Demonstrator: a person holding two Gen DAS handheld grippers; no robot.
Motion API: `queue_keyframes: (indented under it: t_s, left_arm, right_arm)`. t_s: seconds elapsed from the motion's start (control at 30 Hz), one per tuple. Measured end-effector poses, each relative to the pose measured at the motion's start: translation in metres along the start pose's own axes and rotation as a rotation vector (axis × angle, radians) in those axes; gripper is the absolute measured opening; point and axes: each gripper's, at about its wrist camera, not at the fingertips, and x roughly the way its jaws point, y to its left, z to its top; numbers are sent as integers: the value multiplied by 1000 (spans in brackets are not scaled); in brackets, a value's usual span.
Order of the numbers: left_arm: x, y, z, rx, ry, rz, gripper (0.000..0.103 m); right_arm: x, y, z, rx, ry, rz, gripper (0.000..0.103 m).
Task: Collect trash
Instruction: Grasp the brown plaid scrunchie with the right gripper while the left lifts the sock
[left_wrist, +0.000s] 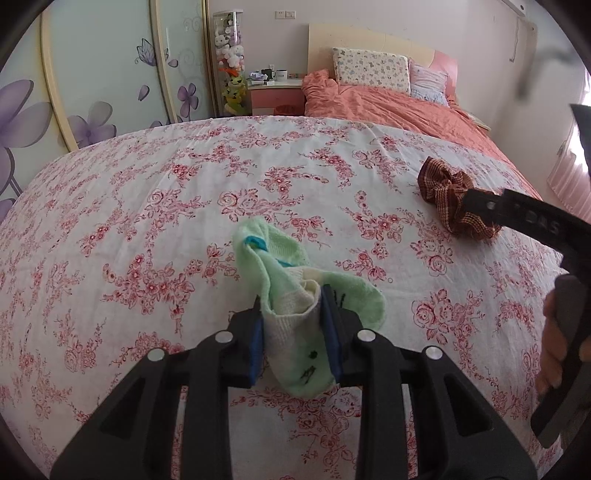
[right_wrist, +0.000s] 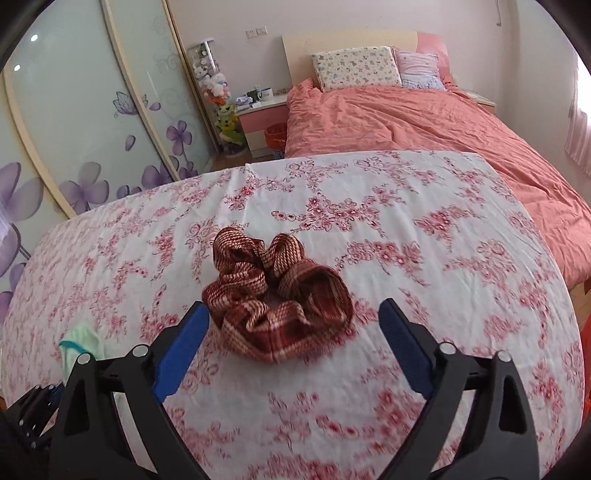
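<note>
A pale green and white sock lies on the floral cloth of the table, and its lower part stands between the blue pads of my left gripper. The pads press on it from both sides. A brown-red checked scrunchie lies on the cloth to the right. My right gripper is open around it, with one pad on each side and neither touching. In the left wrist view one black finger of that gripper lies over the scrunchie. The sock's tip shows at the lower left of the right wrist view.
A hand holds the right gripper's handle at the right edge. Behind the table is a bed with an orange duvet and pillows. A pink nightstand, an orange bin and flowered wardrobe doors are on the left.
</note>
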Motion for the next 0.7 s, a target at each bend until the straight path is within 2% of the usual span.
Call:
queue_keyframes:
  t_s: [0.03,0.1,0.13,0.23,0.3,0.7]
  left_arm:
    - [0,-1,0,0,0,2,30]
    - [1,-2,1,-2,0,5,30]
    - [0,-3,1,-2,0,7,30]
    - [1,-3,2,-4,0,6,30]
    - [1,-3,2,-6,1,5,30]
    - [1,-4,1,-4,1,15,32]
  right_arm:
    - [5,2,0,-3,14,-4,75]
    - [8,0,-2,1,25,-5,66]
    - [5,-2,-3,4,18,-3,56]
    - [-7,-7,-8,-9,2,-10,35]
    - [-18,-13,-13,-23,0,-3,29]
    - [-96,-81,-78,-47,3,-102,26]
